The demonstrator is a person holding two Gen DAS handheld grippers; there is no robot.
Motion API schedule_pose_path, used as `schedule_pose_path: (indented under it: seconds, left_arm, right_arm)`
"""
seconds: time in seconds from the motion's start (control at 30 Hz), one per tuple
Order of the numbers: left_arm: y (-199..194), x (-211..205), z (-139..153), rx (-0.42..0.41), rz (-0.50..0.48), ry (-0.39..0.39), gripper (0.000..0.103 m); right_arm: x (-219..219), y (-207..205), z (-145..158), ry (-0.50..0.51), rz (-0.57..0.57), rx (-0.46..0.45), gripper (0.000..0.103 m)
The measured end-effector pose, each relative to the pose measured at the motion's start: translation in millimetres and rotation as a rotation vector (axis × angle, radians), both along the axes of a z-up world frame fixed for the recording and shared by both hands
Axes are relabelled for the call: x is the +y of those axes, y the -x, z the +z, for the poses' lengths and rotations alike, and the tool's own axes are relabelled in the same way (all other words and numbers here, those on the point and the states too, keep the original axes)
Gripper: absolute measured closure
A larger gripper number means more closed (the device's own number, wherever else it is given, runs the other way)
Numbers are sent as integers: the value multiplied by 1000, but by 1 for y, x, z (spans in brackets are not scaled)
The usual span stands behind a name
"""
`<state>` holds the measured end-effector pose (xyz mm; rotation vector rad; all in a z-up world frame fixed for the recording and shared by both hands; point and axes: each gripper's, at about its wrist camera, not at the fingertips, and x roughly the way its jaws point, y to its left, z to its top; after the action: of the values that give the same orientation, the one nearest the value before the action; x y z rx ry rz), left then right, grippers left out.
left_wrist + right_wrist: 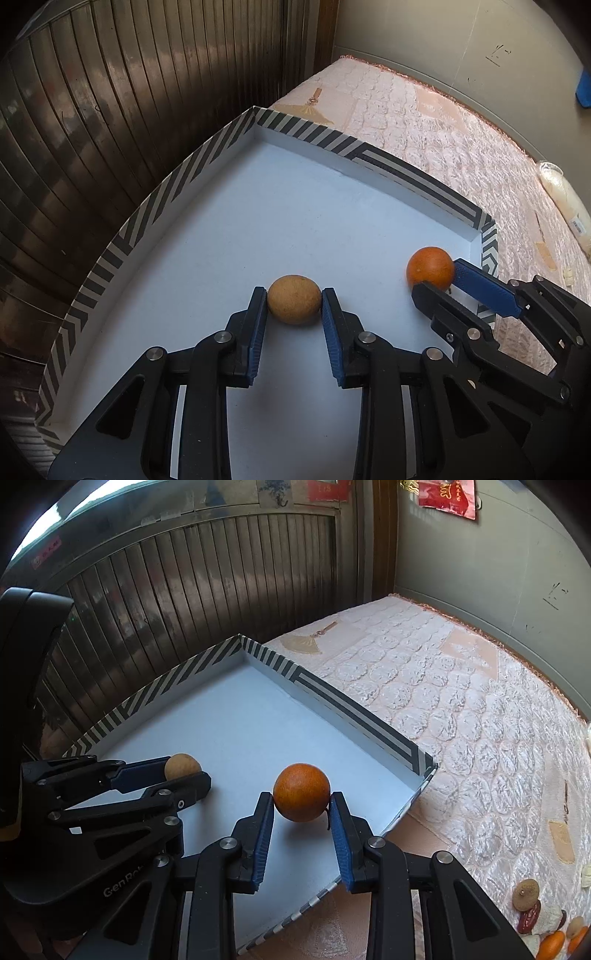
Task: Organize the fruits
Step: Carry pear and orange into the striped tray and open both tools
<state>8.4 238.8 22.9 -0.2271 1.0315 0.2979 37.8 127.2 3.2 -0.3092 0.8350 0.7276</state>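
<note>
Holding one fruit each, both grippers sit low over the striped tray [159,206]. Left gripper [294,302] pinches a tan-brown round fruit [294,304] between its blue pads; the fruit rests on the tray's white floor, roughly mid-width, near the front. Right gripper [301,805] pinches an orange [301,792] the same way, pads touching both sides. That orange is inside the tray too, close to the right wall and the near right corner. Can't tell whether it touches the floor or hangs just above it.

From the left wrist view, the right gripper [443,280] comes in from the right with the orange [430,268] at its tips. From the right wrist view, the left gripper [184,771] comes in from the left, its tan fruit [182,766] half hidden behind the fingers.

Tray: shallow rectangular box, black-and-white striped rim, plain white inside. Contents are just those two fruits, well apart from each other. The rest of the floor is bare.

Tray sits on a pink quilted cloth [461,709] covering the surface. Off the tray, at the lower right in the right wrist view, lies a small pile of other fruits [543,923]: tan, dark red and orange pieces, too close to the frame edge to name exactly. A clear plastic-wrapped package [561,199] lies on the cloth at the far right in the left wrist view. Dark slatted shutter [184,590] behind the tray.
</note>
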Motion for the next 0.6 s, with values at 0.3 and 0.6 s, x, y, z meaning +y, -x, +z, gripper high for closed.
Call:
schedule_pose_path:
  seconds: [0.3, 0.6]
  left_arm:
    - [10, 11, 2, -3, 34, 62, 49]
    - [27, -6, 27, -63, 6, 55, 49]
  right_arm:
    - [-6, 10, 8, -19, -8, 1, 67]
    - [-43, 42, 36, -59, -76, -98, 57]
